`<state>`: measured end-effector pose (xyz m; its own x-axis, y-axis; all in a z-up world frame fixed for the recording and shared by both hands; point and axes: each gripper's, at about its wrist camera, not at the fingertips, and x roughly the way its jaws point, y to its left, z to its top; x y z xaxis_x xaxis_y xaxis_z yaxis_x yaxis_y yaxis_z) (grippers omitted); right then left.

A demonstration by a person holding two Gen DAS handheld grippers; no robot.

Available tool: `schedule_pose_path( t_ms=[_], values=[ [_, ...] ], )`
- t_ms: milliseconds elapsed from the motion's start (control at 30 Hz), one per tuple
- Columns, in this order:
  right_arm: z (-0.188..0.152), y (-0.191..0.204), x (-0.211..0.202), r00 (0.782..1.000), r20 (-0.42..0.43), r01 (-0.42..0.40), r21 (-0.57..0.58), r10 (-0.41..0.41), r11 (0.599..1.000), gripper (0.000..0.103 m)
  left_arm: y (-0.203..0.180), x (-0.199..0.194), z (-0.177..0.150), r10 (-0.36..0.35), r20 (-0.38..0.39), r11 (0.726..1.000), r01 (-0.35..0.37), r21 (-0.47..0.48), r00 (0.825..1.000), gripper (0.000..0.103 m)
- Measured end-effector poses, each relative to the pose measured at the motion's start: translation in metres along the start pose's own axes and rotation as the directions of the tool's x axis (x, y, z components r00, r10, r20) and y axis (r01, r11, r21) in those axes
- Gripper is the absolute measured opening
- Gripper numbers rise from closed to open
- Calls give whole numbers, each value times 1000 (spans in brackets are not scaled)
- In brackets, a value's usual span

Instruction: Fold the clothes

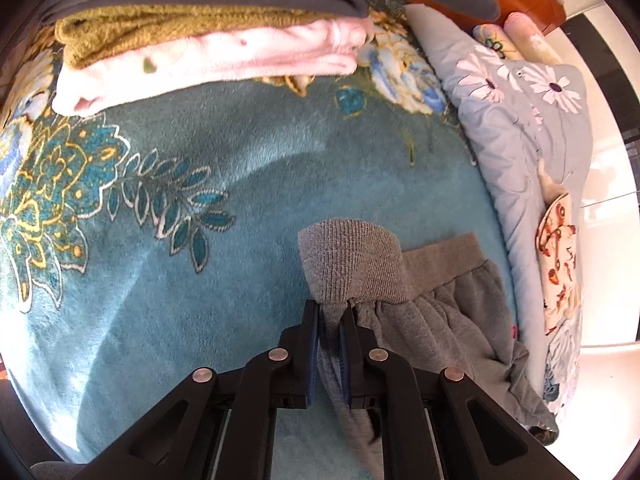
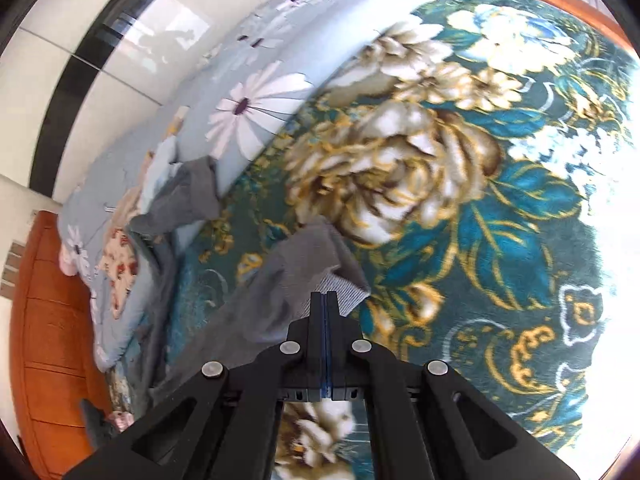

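The left tongs (image 1: 334,312) clench the ribbed cuff of the grey sweatpants (image 1: 440,320), low and right of centre on the teal floral blanket (image 1: 200,240). The right tongs (image 2: 325,300) pinch another cuff. Keeping both cuffs level and taut should give a clean fold.

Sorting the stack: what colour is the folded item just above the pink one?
Olive-green towel, clearest in the left wrist view.

My left wrist camera looks down its fingers, close over the teal blanket (image 1: 240,208); my right wrist camera hovers equally near. Both views share the grey garment (image 1: 440,320) (image 2: 288,280) ahead and the flowered quilt (image 1: 520,128) (image 2: 248,92) beyond.
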<state>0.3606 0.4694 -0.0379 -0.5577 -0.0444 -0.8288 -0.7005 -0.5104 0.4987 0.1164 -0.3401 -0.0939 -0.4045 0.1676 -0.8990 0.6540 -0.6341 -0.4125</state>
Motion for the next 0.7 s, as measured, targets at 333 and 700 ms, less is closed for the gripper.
schedule_pose_path(
  t_ms=[333, 700],
  values=[
    [-9, -10, 40, 998, -48, -28, 80, 32, 996, 14, 12, 1, 0, -47, -28, 996, 45, -74, 999, 11],
    [-12, -33, 71, 995, -88, -24, 221, 44, 975, 39, 7, 3, -2, -20, -30, 998, 18, -59, 999, 11]
  ],
)
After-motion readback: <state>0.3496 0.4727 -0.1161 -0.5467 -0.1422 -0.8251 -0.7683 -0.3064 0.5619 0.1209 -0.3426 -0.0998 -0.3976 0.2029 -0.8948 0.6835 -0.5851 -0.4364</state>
